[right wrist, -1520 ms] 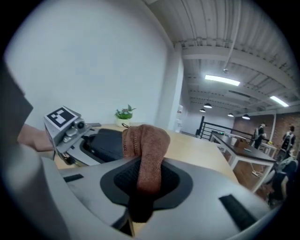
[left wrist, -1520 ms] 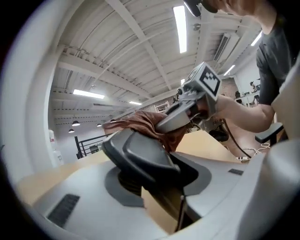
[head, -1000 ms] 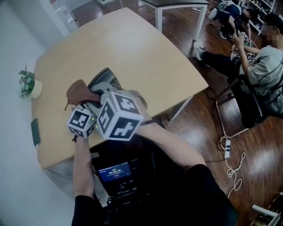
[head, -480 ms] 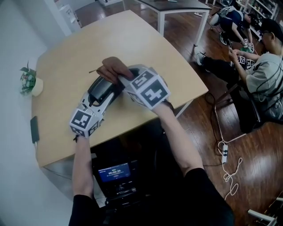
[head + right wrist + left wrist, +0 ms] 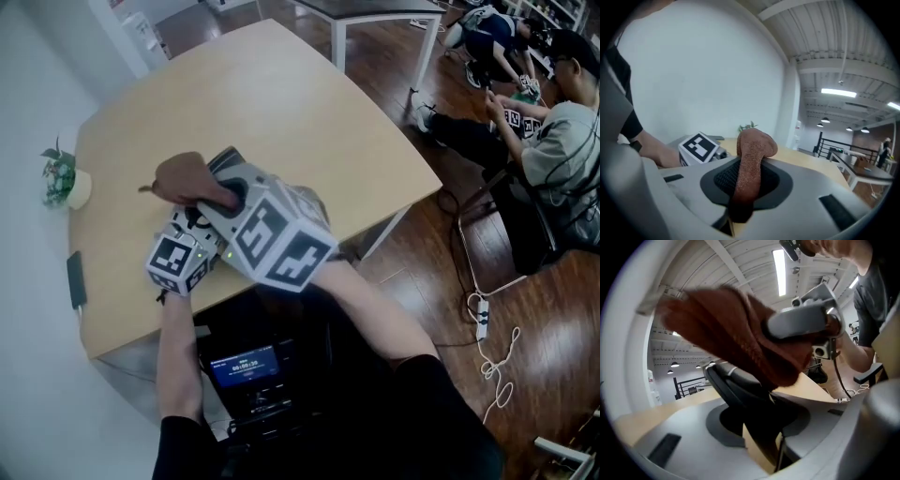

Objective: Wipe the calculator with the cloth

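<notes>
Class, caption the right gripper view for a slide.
Right tool clamped on a brown cloth, wooden table beyond.

Counting 2 grippers (left gripper, right gripper), 1 cloth, 1 calculator, 1 potted plant at 9 o'clock, 2 people at 2 o'clock.

Grey hand-held grippers, black sleeves

The smooth grey plastic left gripper and right gripper have dark oval pads inset in their jaws. Each bears a white cube with black square markers. Black sleeves leave the forearms bare.
</notes>
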The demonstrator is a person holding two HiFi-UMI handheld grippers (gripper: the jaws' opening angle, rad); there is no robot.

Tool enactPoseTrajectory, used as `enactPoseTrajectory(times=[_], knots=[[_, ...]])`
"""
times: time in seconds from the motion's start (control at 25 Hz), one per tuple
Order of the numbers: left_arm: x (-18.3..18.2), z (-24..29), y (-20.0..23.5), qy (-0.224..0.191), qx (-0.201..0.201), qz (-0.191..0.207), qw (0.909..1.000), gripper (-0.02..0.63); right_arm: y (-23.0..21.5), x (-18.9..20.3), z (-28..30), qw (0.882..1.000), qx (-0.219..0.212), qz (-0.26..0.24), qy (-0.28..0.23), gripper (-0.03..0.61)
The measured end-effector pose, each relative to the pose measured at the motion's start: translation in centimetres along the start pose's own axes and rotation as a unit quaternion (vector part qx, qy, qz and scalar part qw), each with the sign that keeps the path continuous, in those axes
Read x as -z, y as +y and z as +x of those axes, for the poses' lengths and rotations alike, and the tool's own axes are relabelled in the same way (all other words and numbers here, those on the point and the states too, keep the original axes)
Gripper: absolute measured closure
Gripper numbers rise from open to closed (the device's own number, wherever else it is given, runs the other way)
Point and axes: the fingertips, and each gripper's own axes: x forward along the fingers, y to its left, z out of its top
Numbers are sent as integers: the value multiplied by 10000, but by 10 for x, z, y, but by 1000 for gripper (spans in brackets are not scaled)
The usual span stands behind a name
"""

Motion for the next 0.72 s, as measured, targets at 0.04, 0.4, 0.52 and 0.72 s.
enactPoseTrajectory(times=[0.04,0.4,0.52,0.72], knots=[[0,0,-2,1,-5,-1,10000,448,18,0,9,9994,-204,-245,106,520],[0,-1,-2,-7,-14,18,10000,449,-36,41,4,9974,-51,628,340,519],[1,-2,1,-60,-44,-82,9999,448,-82,69,-9,9909,269,1258,387,519],[3,-5,4,-135,-85,-383,9991,449,-117,134,-18,9754,732,1793,1056,522]])
